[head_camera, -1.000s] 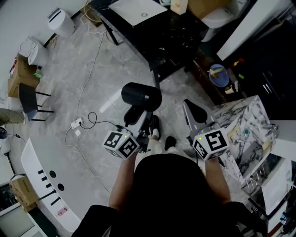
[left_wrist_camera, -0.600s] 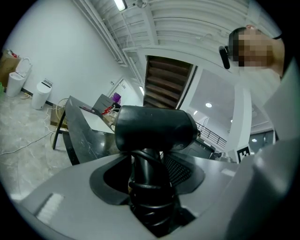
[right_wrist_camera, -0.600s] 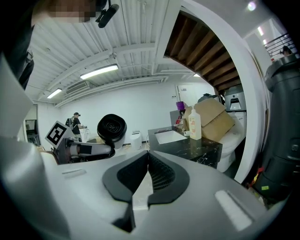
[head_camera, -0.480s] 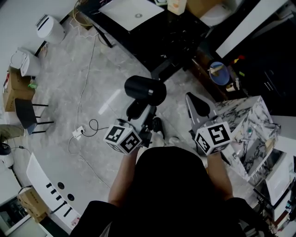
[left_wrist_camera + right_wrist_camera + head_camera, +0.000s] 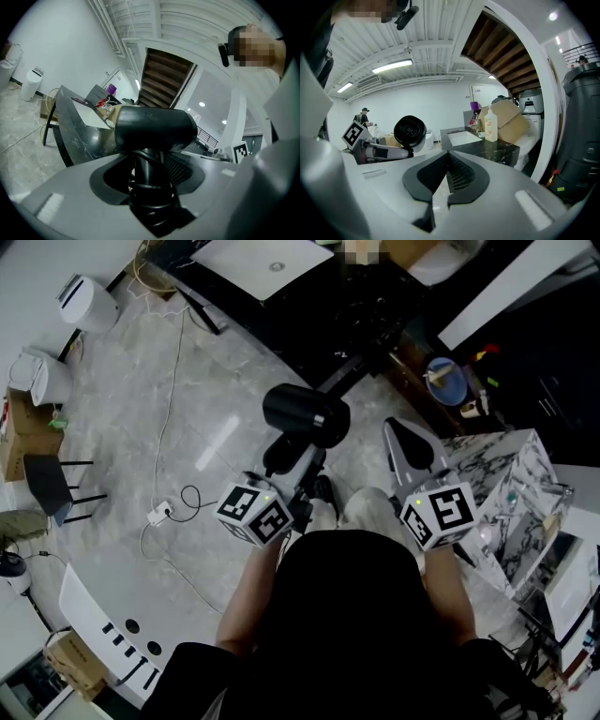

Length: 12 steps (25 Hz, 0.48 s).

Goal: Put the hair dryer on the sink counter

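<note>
A grey marble floor [image 5: 141,427] runs to the black sink counter [image 5: 319,310] at the far side, with a white basin [image 5: 262,261] set into its top. The carry step is in hand. The left gripper [image 5: 284,460] is clamped on the handle of the black hair dryer [image 5: 305,415], held upright in the air near the counter's near edge. The right gripper [image 5: 409,448] grips nothing, its 2 jaws together. Next, I judge, the dryer needs bringing over bare counter beside the basin, lowering until it rests, then releasing.

Low centre, right gripper [image 5: 448,161] with fingers pressed together, hair dryer [image 5: 409,132] mid left, bottle [image 5: 490,124] stood on dark counter [image 5: 487,147] centre right
</note>
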{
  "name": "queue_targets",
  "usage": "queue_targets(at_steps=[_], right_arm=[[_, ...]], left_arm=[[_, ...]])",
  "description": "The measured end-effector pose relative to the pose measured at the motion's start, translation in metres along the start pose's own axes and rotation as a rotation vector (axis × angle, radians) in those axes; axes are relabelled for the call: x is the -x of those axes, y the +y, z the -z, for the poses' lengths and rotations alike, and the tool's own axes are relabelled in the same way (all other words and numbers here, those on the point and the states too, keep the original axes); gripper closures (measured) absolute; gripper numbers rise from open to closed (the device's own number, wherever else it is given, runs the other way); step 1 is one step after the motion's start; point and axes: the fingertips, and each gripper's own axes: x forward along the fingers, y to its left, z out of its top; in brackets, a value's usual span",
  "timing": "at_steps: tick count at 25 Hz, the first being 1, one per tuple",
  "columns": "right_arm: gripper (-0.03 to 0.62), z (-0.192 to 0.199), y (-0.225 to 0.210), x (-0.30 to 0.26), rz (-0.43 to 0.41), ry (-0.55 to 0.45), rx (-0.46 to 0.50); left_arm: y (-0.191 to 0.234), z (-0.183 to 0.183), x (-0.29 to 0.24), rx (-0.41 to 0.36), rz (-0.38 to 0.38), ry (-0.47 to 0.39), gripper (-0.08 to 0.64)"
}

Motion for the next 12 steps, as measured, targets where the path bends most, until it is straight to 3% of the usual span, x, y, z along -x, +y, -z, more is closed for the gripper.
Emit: queue_targets(at_steps=[12], right_arm=[[0.583, 0.012, -0.010, -0.015, -0.003, 0.027, -0.040]], left_arm=[[0.021, 0.011, -0.005, 0.024, -0.038, 0.037, 0.347]])
